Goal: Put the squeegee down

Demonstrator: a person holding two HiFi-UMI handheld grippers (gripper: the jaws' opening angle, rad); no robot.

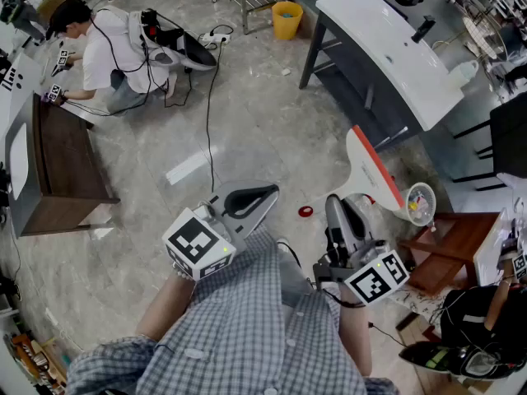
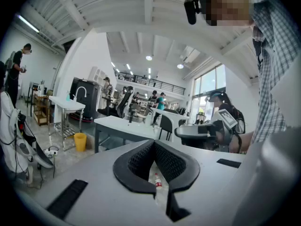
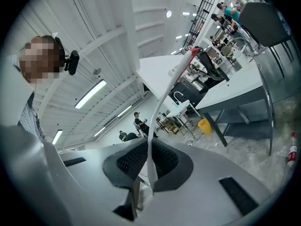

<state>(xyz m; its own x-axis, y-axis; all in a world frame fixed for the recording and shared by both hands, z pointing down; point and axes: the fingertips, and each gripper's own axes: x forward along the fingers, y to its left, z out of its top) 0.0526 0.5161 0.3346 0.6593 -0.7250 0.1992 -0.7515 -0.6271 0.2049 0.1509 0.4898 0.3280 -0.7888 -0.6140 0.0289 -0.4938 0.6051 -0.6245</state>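
Observation:
The squeegee (image 1: 368,164), a white blade with a red edge, rises from my right gripper (image 1: 341,211), which is shut on its lower end above the marble floor. In the right gripper view the thin white squeegee (image 3: 162,97) runs up from between the black pads (image 3: 126,163), and its red tip points at the ceiling. My left gripper (image 1: 265,196) is held level to the left of it, shut with nothing in it. In the left gripper view the left gripper (image 2: 153,147) has its tips touching.
A white sink table (image 1: 387,48) stands ahead on the right, with a yellow bin (image 1: 286,19) beyond. A low wooden table (image 1: 449,245) is at the right. A person (image 1: 103,56) crouches by a brown cabinet (image 1: 62,163) at the left. A cable (image 1: 209,113) crosses the floor.

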